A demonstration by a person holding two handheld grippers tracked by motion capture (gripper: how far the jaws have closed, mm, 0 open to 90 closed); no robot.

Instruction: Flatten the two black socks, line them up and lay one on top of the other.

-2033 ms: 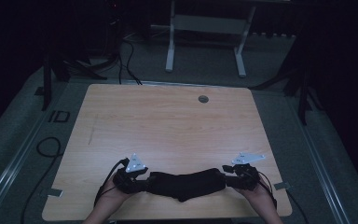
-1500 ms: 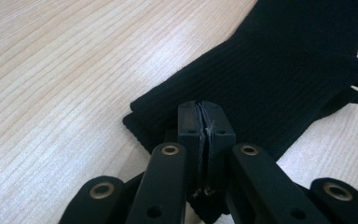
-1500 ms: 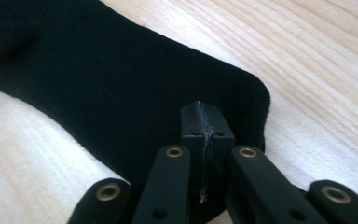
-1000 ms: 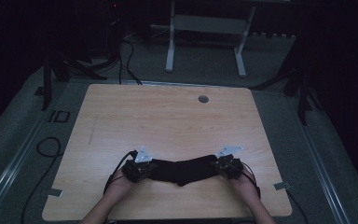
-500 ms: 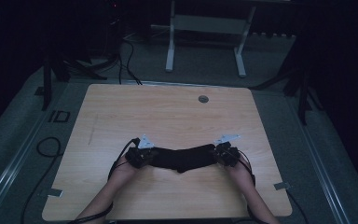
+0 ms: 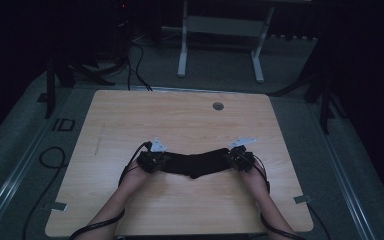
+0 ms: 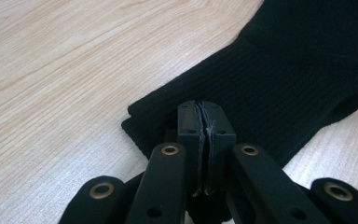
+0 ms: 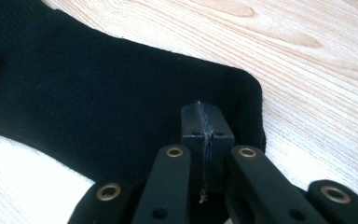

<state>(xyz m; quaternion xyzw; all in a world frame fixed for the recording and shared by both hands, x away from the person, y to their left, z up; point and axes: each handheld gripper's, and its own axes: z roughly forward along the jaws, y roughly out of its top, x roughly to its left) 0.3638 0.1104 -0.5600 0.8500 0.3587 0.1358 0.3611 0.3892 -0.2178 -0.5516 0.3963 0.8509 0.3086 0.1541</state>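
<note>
A black knit sock (image 6: pixel 196 164) lies stretched across the near half of the wooden worktop (image 6: pixel 130 120), running left to right between the two grippers. In the high view its middle sags slightly toward the person, and each end sits at one gripper.

The left gripper (image 6: pixel 152 159) is at the sock's left end. In the left gripper view (image 7: pixel 206 122) its jaws are pressed together, with a thin edge of dark fabric caught in the seam between them. The ribbed cuff end of the sock (image 7: pixel 279 79) extends away from the jaws, lying flat on the worktop (image 7: pixel 60 70). The cuff edge shows two layers just beside the jaws.

The right gripper (image 6: pixel 241 155) is at the sock's right end. In the right gripper view (image 8: pixel 206 125) its jaws are likewise closed tight, clamping the fabric near the rounded end of the sock (image 8: pixel 98 88). The rest of the fabric spreads flat over the worktop (image 8: pixel 317 60) to the left of the jaws in that view.

The person's left hand (image 6: pixel 139 172) and right hand (image 6: pixel 250 172) hold the grippers from the near edge, forearms entering from the bottom of the high view. A cable (image 6: pixel 130 167) trails from the left gripper.

A small round grommet (image 6: pixel 218 106) sits in the worktop near its far edge, well apart from the sock. Beyond the worktop, a white frame (image 6: pixel 220 30) stands on the dim floor.
</note>
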